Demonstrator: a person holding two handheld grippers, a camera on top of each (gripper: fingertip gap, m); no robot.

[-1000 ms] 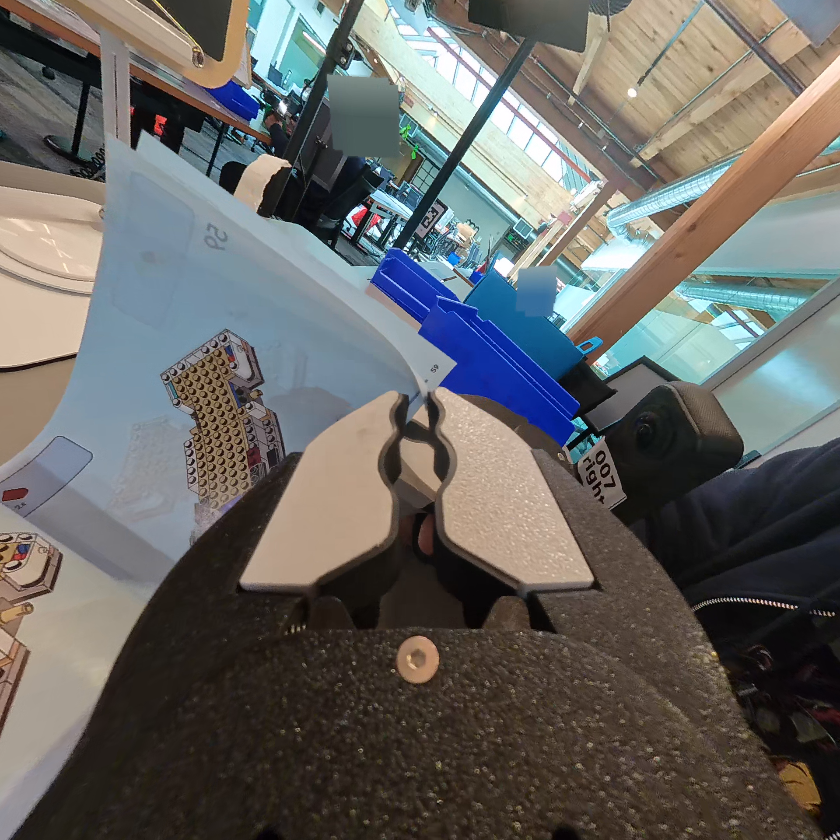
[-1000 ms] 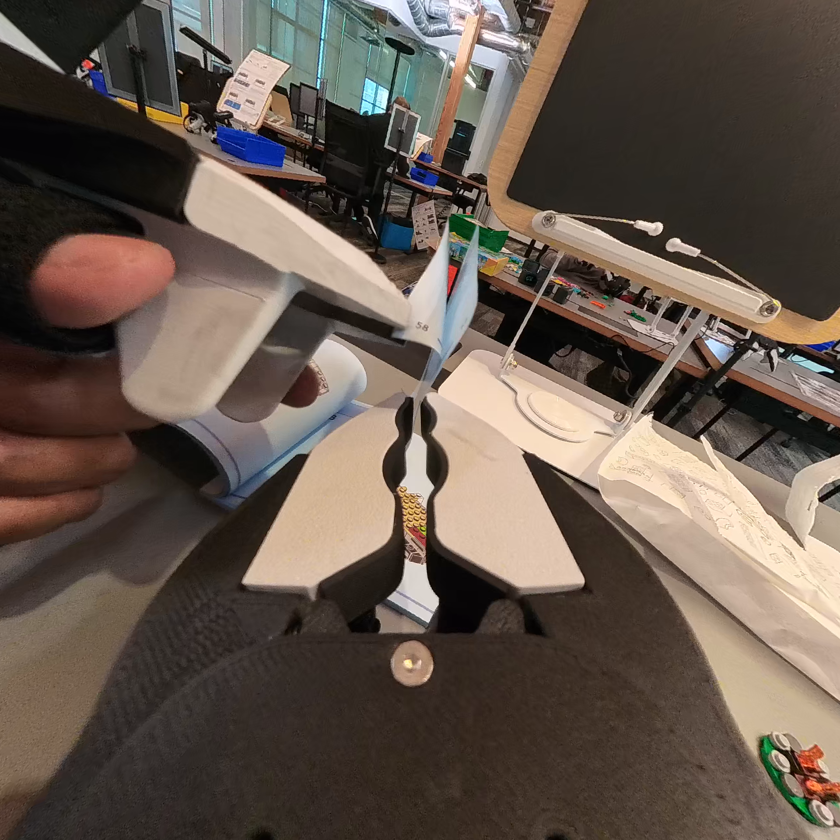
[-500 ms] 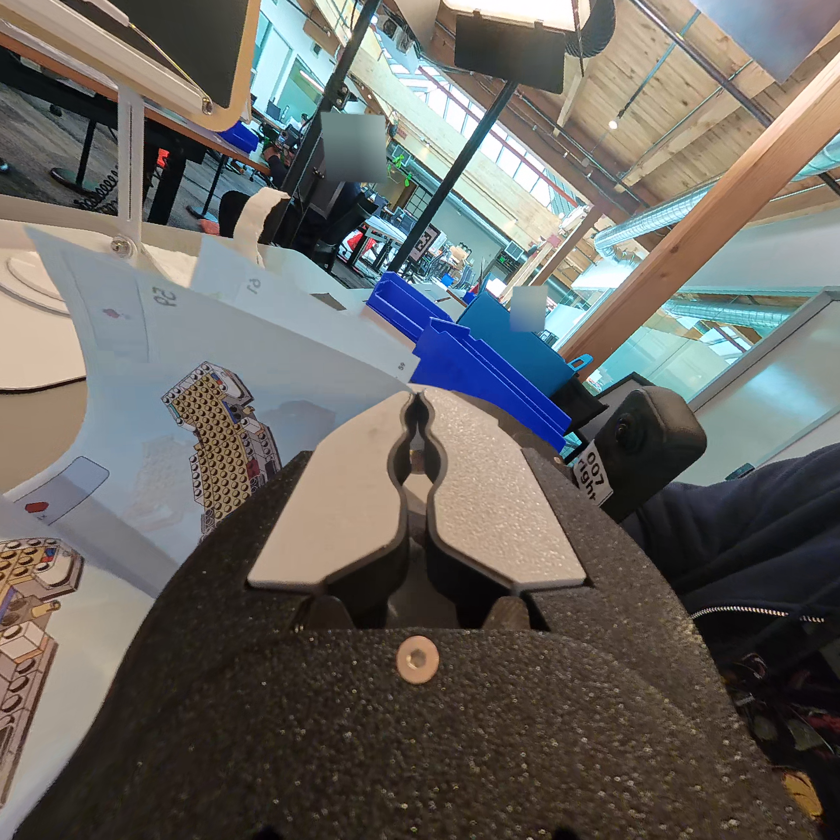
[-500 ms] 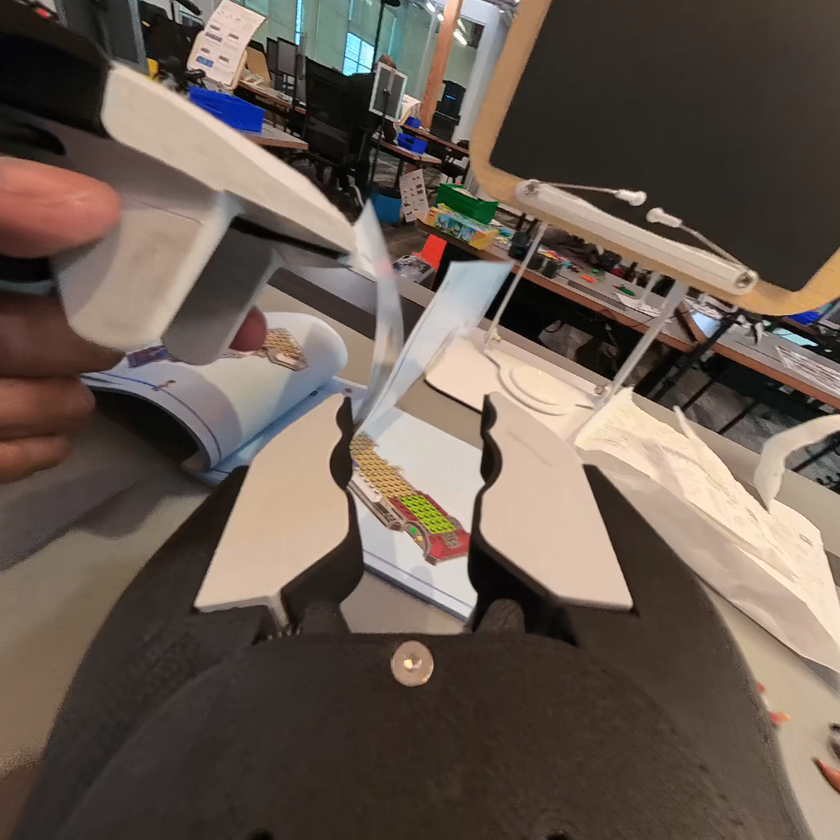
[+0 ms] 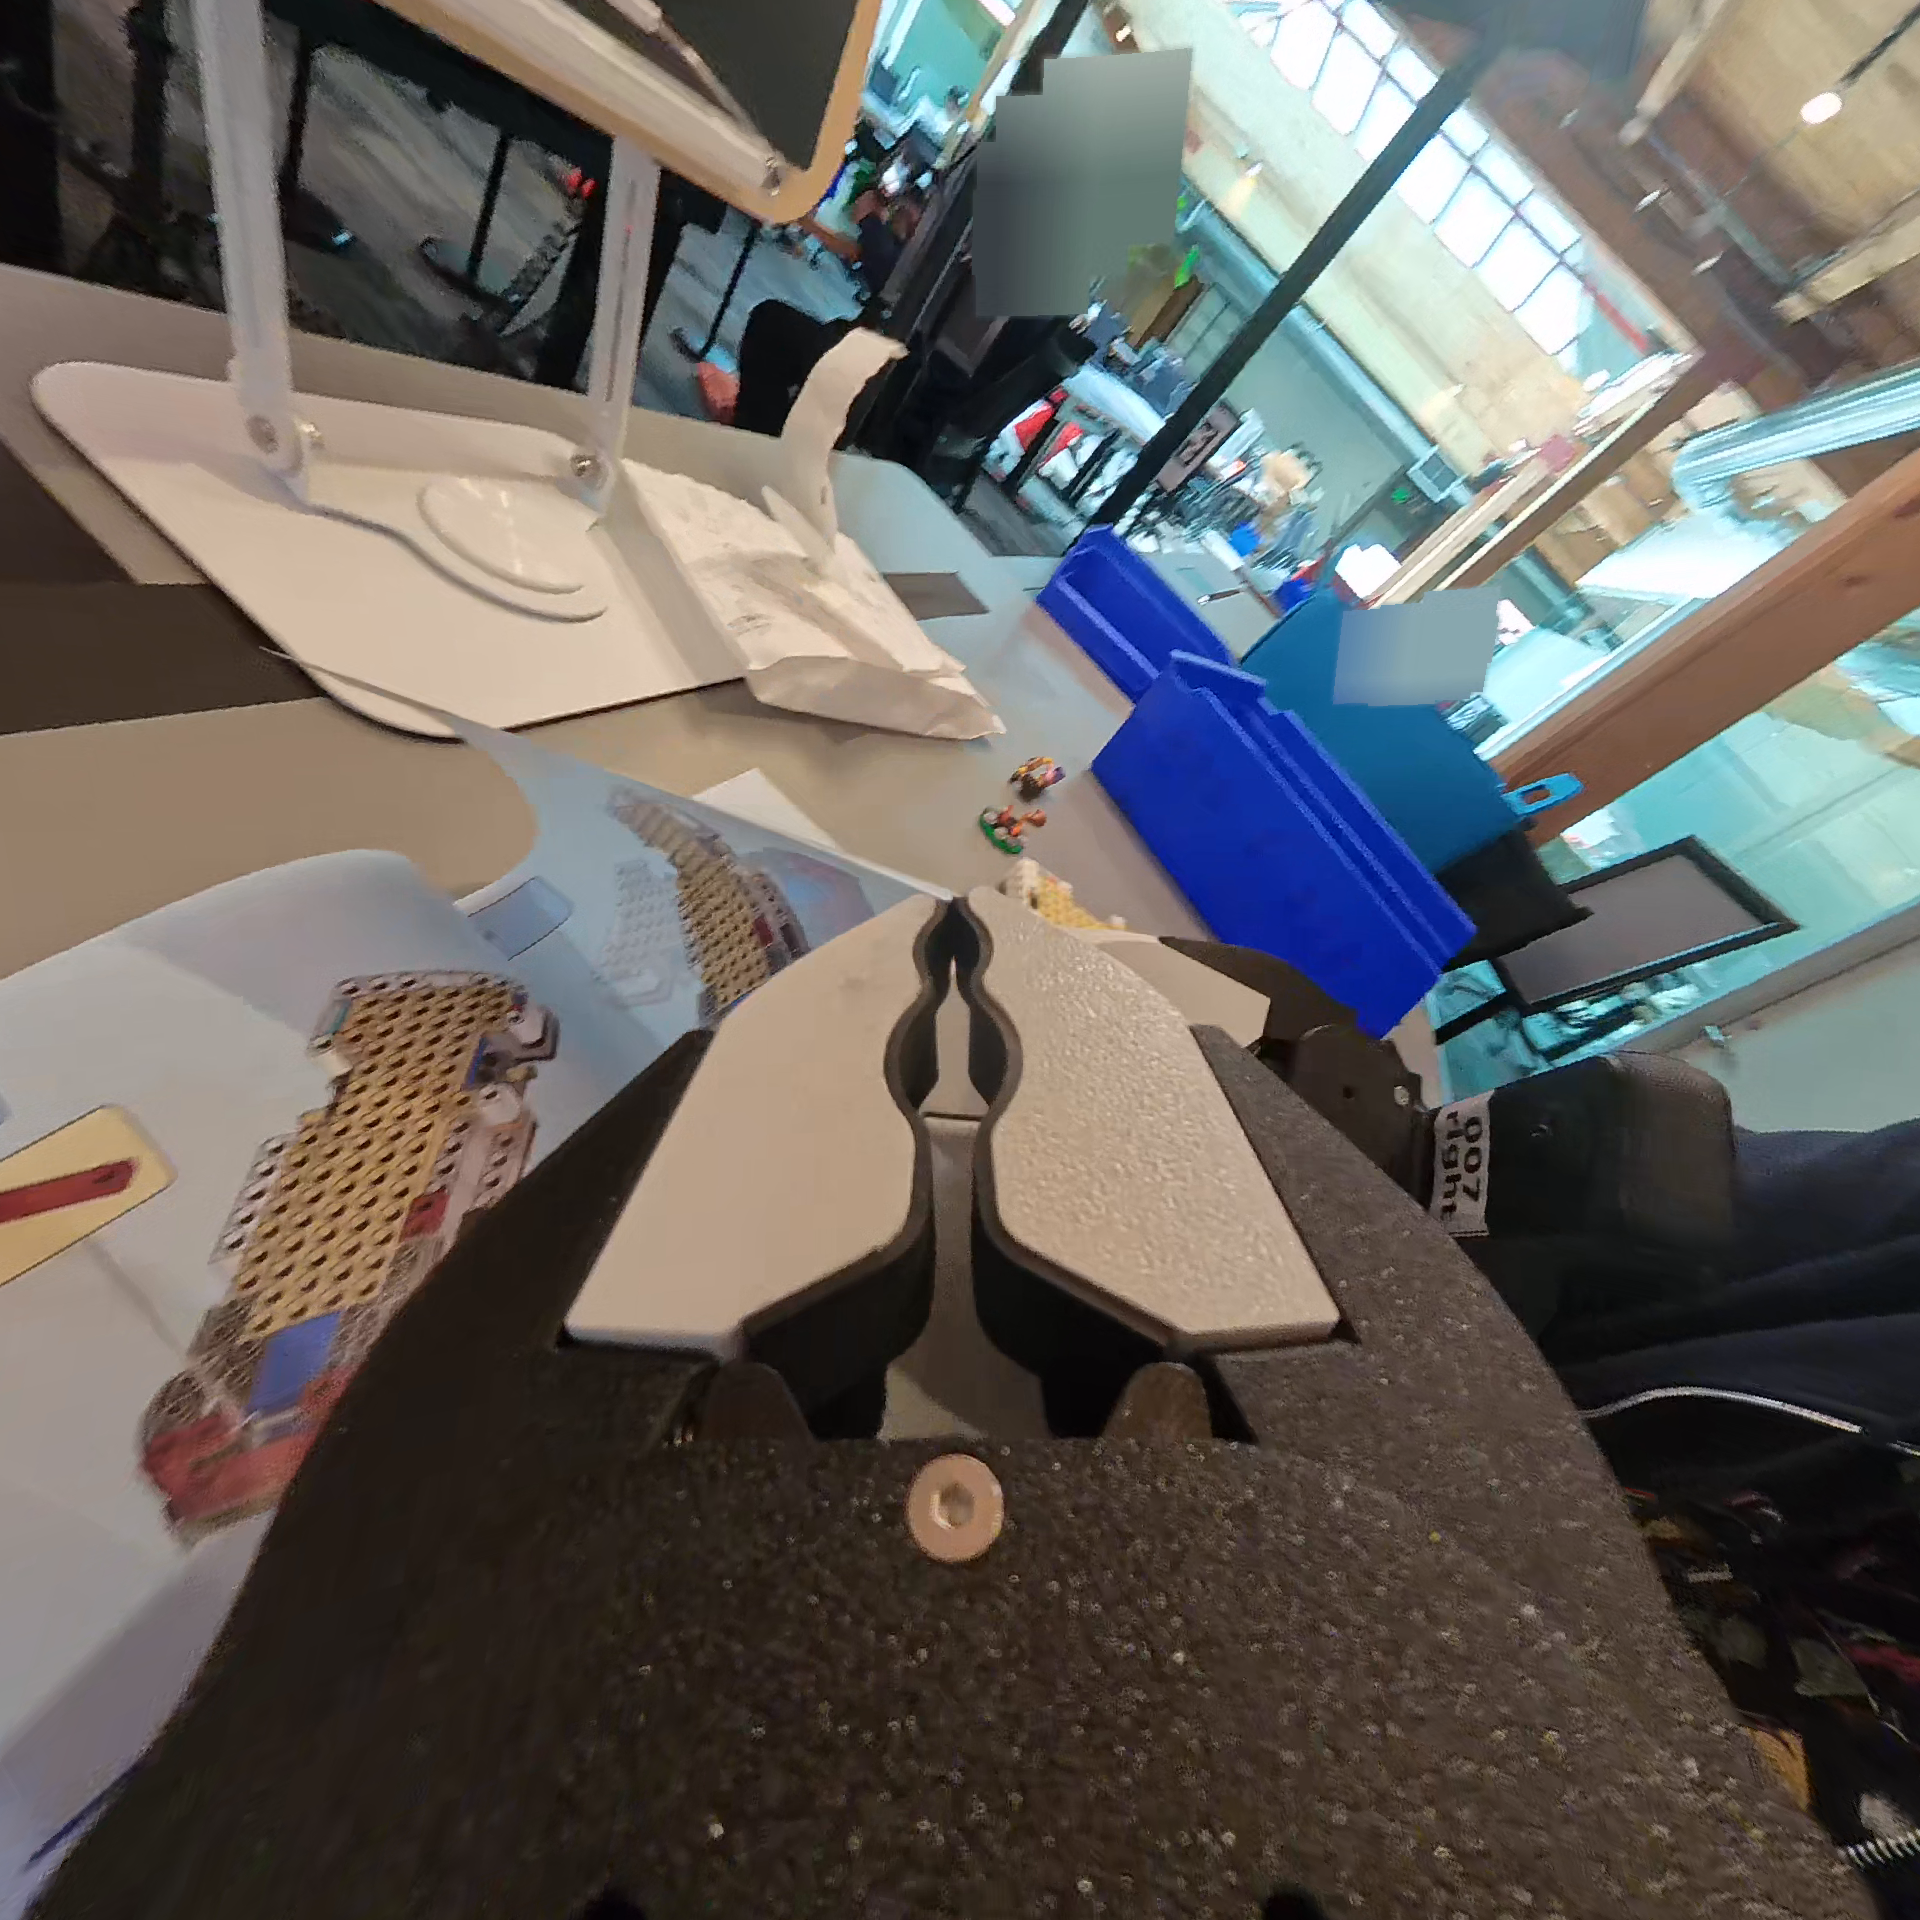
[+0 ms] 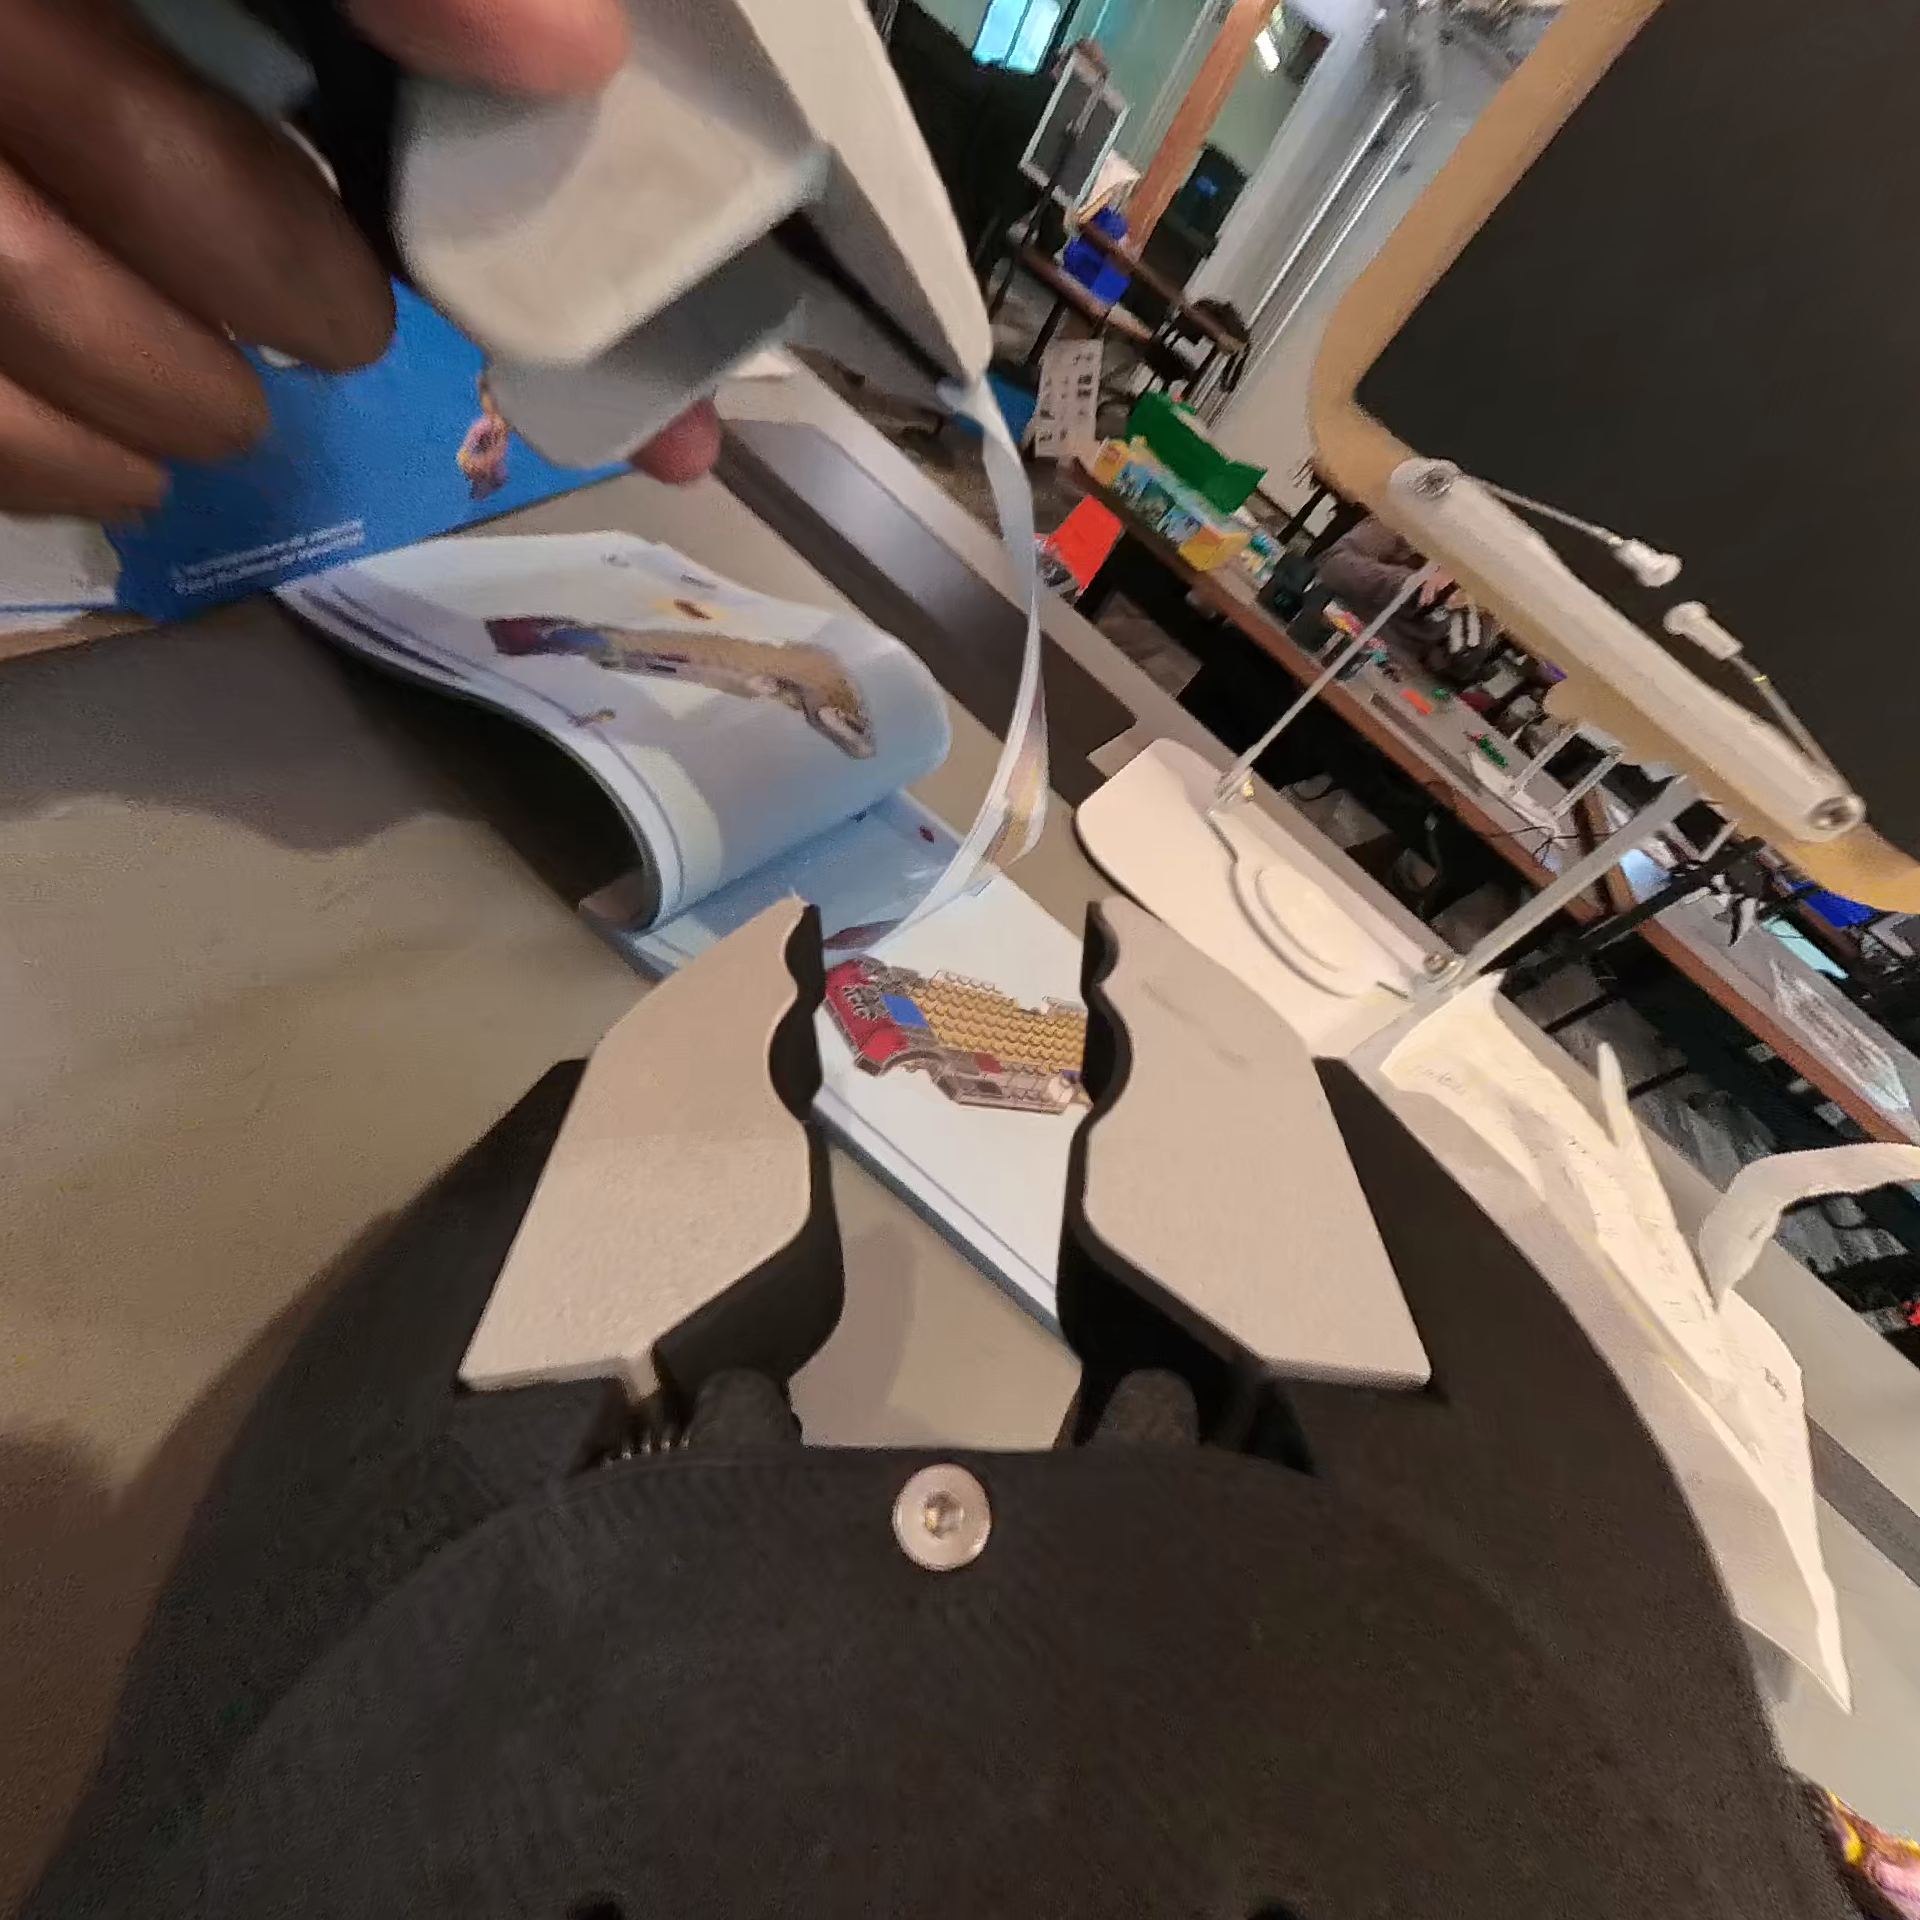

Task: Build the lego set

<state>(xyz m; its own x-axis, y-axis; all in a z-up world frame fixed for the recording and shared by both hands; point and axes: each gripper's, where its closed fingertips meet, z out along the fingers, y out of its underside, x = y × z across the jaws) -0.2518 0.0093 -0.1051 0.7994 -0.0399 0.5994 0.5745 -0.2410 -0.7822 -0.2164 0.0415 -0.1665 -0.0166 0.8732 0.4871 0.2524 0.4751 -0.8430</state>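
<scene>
Hidden, cropped and blurred parts

In the left wrist view, the left hand-held gripper covers the lower right of the pale-blue open instruction booklet, and the pinched page corner vanishes between its closed tips; the booklet's left side runs off the edge. The small yellow-and-white brick piece peeks out behind the tips, mostly hidden. Two tiny multicoloured toy figures are too small to identify. In the right wrist view, the person's hand is motion-blurred and cropped, and the black board with a wooden rim is cut off.
</scene>
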